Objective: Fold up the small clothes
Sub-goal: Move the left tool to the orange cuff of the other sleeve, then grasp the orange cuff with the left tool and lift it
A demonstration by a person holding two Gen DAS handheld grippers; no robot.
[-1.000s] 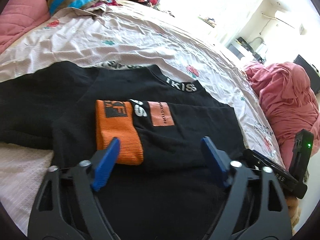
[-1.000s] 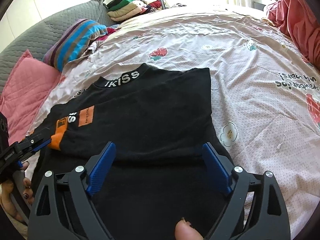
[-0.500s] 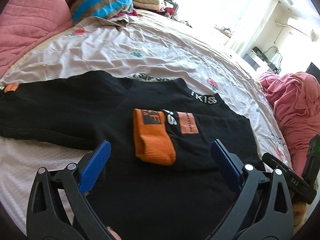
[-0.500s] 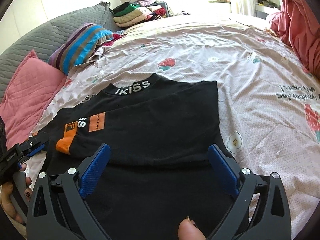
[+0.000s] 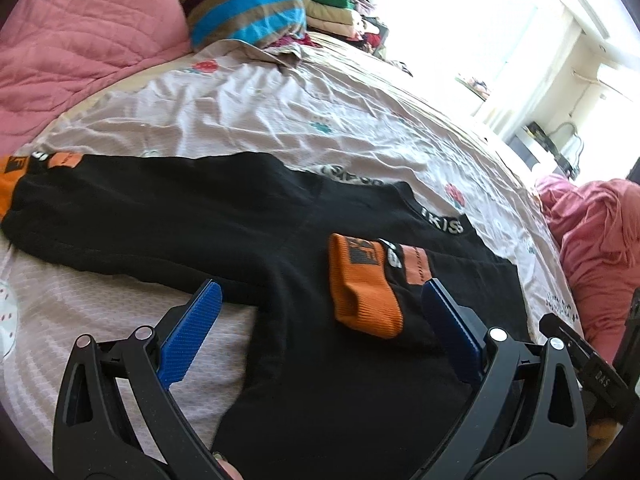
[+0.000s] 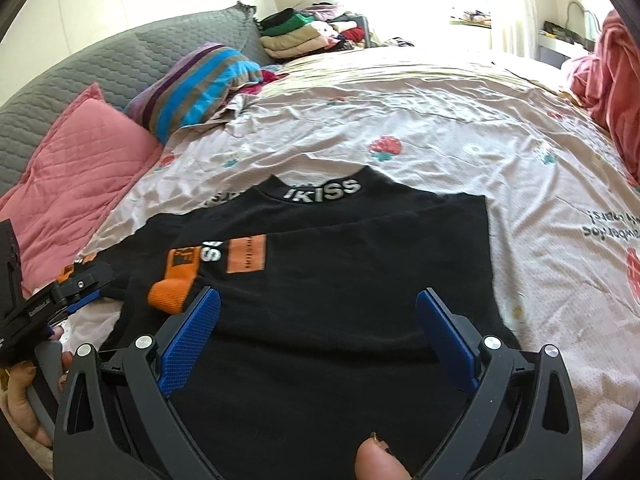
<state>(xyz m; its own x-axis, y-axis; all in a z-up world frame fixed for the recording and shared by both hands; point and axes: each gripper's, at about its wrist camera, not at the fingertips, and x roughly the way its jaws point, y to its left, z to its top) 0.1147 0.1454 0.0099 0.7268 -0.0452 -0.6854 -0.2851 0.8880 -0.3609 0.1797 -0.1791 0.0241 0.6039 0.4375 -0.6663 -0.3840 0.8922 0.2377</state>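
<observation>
A black long-sleeved top [image 5: 340, 380] lies flat on the bed, its "IKISS" collar [image 6: 324, 192] at the far end. One sleeve is folded across the chest, and its orange cuff [image 5: 364, 304] rests on the black body. The other sleeve [image 5: 160, 216] stretches out to the left, ending in an orange cuff [image 5: 10, 176]. My left gripper [image 5: 320, 292] hovers open above the top's near left side with nothing between its blue pads. My right gripper [image 6: 320, 300] hangs open over the top's [image 6: 360, 272] near middle, also holding nothing. The folded cuff [image 6: 172, 288] lies just left of it.
The flowered bedsheet [image 6: 440, 120] spreads beyond the top. A pink pillow [image 5: 80, 28] and a striped pillow [image 5: 244, 12] lie at the head. Behind them sits a stack of folded clothes [image 6: 296, 36]. A heap of pink blanket [image 5: 600, 232] lies to the right.
Both grippers have drawn back and up from the top, and their jaws stand slightly wider. The left view has swung left, so the outstretched sleeve and its cuff now show.
</observation>
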